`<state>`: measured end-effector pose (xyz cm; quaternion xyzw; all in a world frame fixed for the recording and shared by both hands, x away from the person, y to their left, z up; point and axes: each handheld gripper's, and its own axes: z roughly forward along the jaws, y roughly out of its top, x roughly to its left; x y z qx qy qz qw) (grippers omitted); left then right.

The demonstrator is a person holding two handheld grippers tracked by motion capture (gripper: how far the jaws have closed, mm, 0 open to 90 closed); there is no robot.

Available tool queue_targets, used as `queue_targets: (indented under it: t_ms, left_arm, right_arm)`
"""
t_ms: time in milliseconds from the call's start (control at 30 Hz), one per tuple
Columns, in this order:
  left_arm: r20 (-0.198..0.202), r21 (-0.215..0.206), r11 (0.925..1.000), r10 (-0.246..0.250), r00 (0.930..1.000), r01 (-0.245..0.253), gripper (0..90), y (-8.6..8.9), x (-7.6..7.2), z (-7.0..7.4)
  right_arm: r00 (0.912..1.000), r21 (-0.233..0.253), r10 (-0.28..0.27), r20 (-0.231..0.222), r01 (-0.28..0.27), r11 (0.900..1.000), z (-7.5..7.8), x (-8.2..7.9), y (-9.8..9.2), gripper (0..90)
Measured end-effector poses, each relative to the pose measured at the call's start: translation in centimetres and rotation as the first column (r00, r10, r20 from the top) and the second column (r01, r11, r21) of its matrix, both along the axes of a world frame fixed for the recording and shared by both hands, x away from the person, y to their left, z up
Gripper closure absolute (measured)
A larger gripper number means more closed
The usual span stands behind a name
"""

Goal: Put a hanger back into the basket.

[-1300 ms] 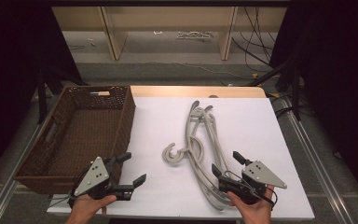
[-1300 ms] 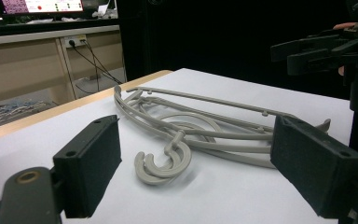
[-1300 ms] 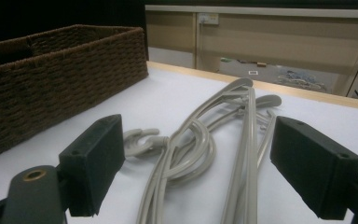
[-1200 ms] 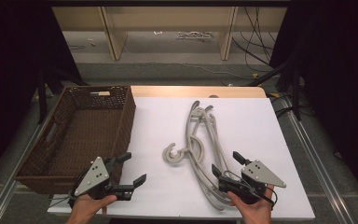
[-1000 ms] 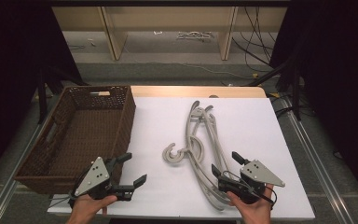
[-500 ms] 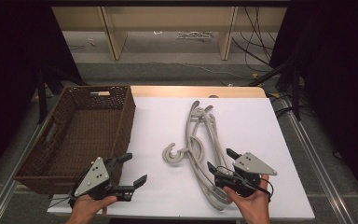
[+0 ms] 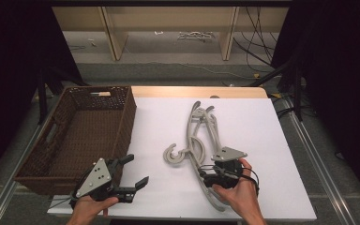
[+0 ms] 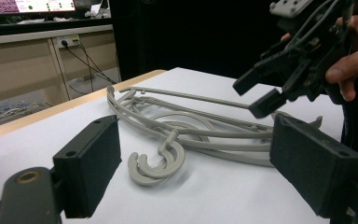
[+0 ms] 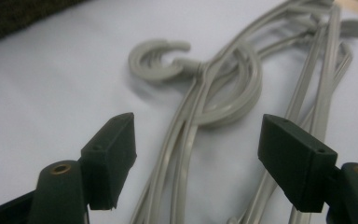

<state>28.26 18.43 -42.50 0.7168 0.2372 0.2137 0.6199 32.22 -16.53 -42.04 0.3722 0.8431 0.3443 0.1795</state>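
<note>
My right hand-held gripper (image 7: 205,177) has moved left over the hangers (image 7: 201,136), jaws spread wide, ready to grip; left hand-held gripper (image 7: 133,171) waits open

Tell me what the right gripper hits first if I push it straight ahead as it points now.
Most likely the grey hangers: their thin arms run between the open jaws of the right gripper, with the ring and hooks just beyond. How far above them the jaws sit is hard to judge.
</note>
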Motion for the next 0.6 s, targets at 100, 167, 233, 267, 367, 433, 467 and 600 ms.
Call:
queue_targets:
  t_ms: [100, 167, 233, 267, 367, 433, 467, 600]
  left_arm:
    - [-0.010, 0.007, 1.0000, 0.006, 0.9999, -0.006, 16.1, 0.0, -0.1, 0.0]
    - [0.000, 0.003, 1.0000, 0.001, 1.0000, -0.001, 16.1, 0.0, 0.0, 0.0]
    - [-0.008, 0.010, 0.9999, 0.004, 1.0000, -0.004, 16.1, 0.0, -0.1, 0.0]
    - [-0.007, 0.014, 0.9999, 0.001, 1.0000, -0.001, 16.1, 0.0, -0.1, 0.0]
    - [-0.012, 0.010, 0.9999, 0.000, 0.9999, 0.000, 16.1, -0.1, -0.1, 0.0]
    - [-0.010, 0.017, 0.9999, -0.002, 0.9999, 0.003, 16.2, 0.0, -0.1, 0.0]
    - [-0.010, 0.017, 0.9999, -0.002, 0.9999, 0.003, 16.2, 0.0, -0.1, 0.0]
    - [-0.012, 0.014, 0.9999, -0.003, 0.9999, 0.003, 16.2, 0.0, -0.1, 0.0]
  right_arm:
    - [0.9986, -0.054, 0.005, -0.052, -0.008, 0.999, -0.6, 0.7, 0.6, 32.7]
    - [0.9968, -0.063, 0.002, -0.080, -0.007, 0.998, -0.7, 1.0, 0.7, 33.1]
    - [0.9925, -0.075, 0.005, -0.122, -0.015, 0.997, -0.9, 1.4, 1.0, 37.9]
    - [0.9917, -0.078, -0.004, -0.129, -0.006, 0.997, -1.0, 1.7, 1.1, 39.2]
    - [0.9900, -0.106, -0.013, -0.141, -0.002, 0.994, -1.5, 2.6, 1.4, 43.8]
    - [0.9868, -0.114, -0.023, -0.160, 0.005, 0.994, -1.8, 3.2, 1.6, 46.8]
    - [0.9848, -0.118, -0.017, -0.173, -0.003, 0.993, -1.8, 3.3, 1.6, 49.7]
    - [0.9828, -0.137, -0.029, -0.183, 0.003, 0.991, -2.0, 3.6, 1.7, 52.6]
